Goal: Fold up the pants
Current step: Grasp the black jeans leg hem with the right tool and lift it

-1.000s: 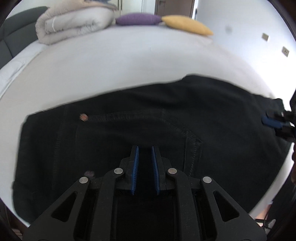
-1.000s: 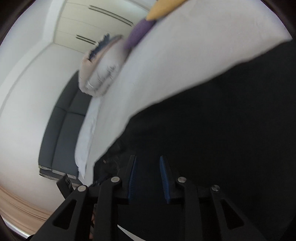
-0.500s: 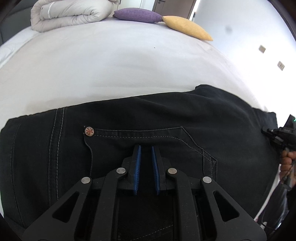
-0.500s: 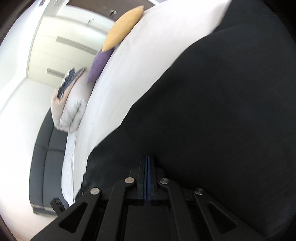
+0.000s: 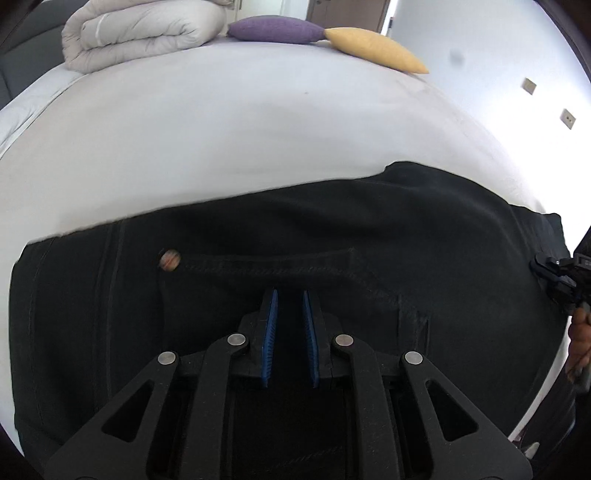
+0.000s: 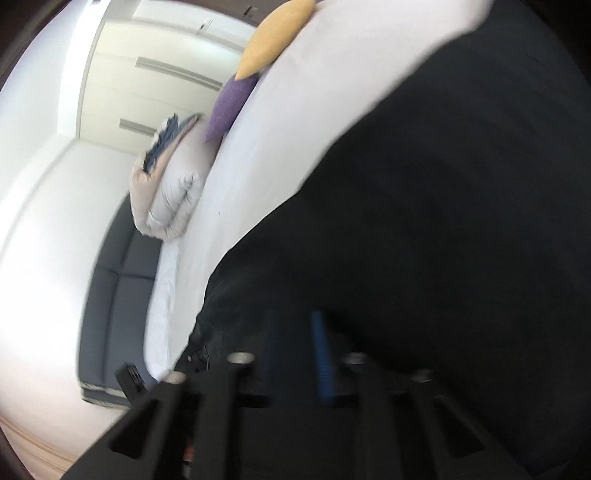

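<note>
- Pants (image 5: 369, 236): black denim, lying flat on the white bed (image 5: 221, 129); they fill the lower half of the left wrist view, with a copper rivet (image 5: 170, 259) at the pocket corner, centre left.
- Left tongs (image 5: 289, 314): bottom centre of the frame, blue pads set a narrow gap apart, with dark cloth showing in the gap; whether they pinch a fold cannot be told.
- Right tongs (image 6: 295, 354): bottom centre of the blurred right wrist view, pads apart, nothing visibly held, just over the pants (image 6: 443, 221) near their edge. The same tool appears at the right edge of the left wrist view (image 5: 554, 273).
- Background: a rolled duvet (image 5: 140, 33), a purple cushion (image 5: 273, 29) and a yellow cushion (image 5: 373, 48) along the top of the frame, well apart from the pants.
- Step in hand (judgement): the garment looks spread or already halved lengthwise, and both tools are placed at opposite ends for a fold.
- Next move (judgement): each tool needs a firm pinch through all layers at an edge, then a level carry across so that edges meet without dragging the cloth.
</note>
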`<move>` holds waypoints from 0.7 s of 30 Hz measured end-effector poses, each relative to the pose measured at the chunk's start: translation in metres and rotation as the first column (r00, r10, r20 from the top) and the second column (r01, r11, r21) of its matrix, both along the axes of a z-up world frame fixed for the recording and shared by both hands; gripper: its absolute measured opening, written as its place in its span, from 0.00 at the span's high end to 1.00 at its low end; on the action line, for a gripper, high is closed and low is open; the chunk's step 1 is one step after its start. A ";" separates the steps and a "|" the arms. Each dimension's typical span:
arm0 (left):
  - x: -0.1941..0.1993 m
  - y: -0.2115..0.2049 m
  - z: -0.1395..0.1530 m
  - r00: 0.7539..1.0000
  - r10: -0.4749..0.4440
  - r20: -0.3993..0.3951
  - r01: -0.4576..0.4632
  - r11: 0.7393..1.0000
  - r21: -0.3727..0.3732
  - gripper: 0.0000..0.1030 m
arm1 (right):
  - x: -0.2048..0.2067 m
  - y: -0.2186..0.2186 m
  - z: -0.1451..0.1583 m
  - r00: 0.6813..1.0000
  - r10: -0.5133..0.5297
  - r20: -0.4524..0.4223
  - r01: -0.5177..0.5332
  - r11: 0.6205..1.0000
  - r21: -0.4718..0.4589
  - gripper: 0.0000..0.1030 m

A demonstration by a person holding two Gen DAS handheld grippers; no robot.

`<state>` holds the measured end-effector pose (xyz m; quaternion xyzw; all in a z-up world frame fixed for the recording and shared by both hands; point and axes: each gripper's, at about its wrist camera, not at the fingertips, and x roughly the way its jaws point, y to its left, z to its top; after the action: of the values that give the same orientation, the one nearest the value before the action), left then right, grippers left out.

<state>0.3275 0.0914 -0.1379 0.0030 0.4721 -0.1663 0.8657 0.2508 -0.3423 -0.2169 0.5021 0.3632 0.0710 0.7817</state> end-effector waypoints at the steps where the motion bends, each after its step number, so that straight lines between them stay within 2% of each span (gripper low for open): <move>1: -0.003 0.004 0.000 1.000 0.005 0.002 -0.005 1.000 -0.004 0.86 | -0.014 -0.020 -0.001 0.998 -0.058 0.007 0.058 0.998 0.009 1.00; 5: -0.007 0.009 0.002 0.999 0.038 0.005 -0.038 0.999 -0.032 0.86 | -0.056 -0.078 0.001 0.971 -0.236 0.038 0.237 0.971 -0.024 1.00; 7: -0.010 0.008 0.005 0.998 0.061 0.008 -0.061 0.998 -0.021 0.86 | -0.088 -0.114 0.004 0.936 -0.347 0.051 0.349 0.936 -0.044 1.00; 9: -0.006 -0.004 0.006 0.997 0.078 0.021 -0.078 0.997 -0.007 0.86 | -0.127 -0.150 0.014 0.888 -0.454 0.078 0.458 0.887 -0.057 1.00; 10: -0.008 -0.008 0.012 0.995 0.094 0.030 -0.093 0.995 -0.017 0.86 | -0.142 -0.158 0.024 0.870 -0.486 0.083 0.492 0.865 -0.100 0.92; 11: -0.015 -0.005 0.016 0.994 0.102 0.039 -0.100 0.994 -0.037 0.86 | -0.156 -0.164 0.033 0.855 -0.513 0.082 0.519 0.842 -0.145 0.66; 12: -0.019 -0.010 0.024 0.993 0.109 0.054 -0.104 0.991 -0.085 0.86 | -0.170 -0.168 0.041 0.840 -0.533 0.100 0.542 0.825 -0.161 0.54; 13: -0.025 -0.011 0.031 0.992 0.109 0.058 -0.102 0.987 -0.125 0.86 | -0.189 -0.171 0.049 0.823 -0.548 0.146 0.566 0.814 -0.134 0.42; 16: -0.032 -0.051 0.036 0.999 0.039 0.038 -0.029 0.972 -0.234 0.86 | -0.214 -0.170 0.052 0.830 -0.532 0.166 0.549 0.832 -0.076 0.39; 19: -0.033 -0.101 0.027 0.999 -0.046 -0.009 0.042 0.963 -0.267 0.86 | -0.216 -0.164 0.035 0.840 -0.522 0.147 0.521 0.852 0.050 0.39; 21: -0.033 -0.129 0.018 0.996 -0.086 -0.032 0.074 0.962 -0.264 0.86 | -0.207 -0.155 0.021 0.856 -0.508 0.098 0.501 0.861 0.084 0.39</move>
<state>0.2945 -0.0373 -0.1195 -0.0960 0.4639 -0.2621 0.8407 0.0439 -0.4970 -0.1955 0.5962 0.1703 -0.0970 0.7786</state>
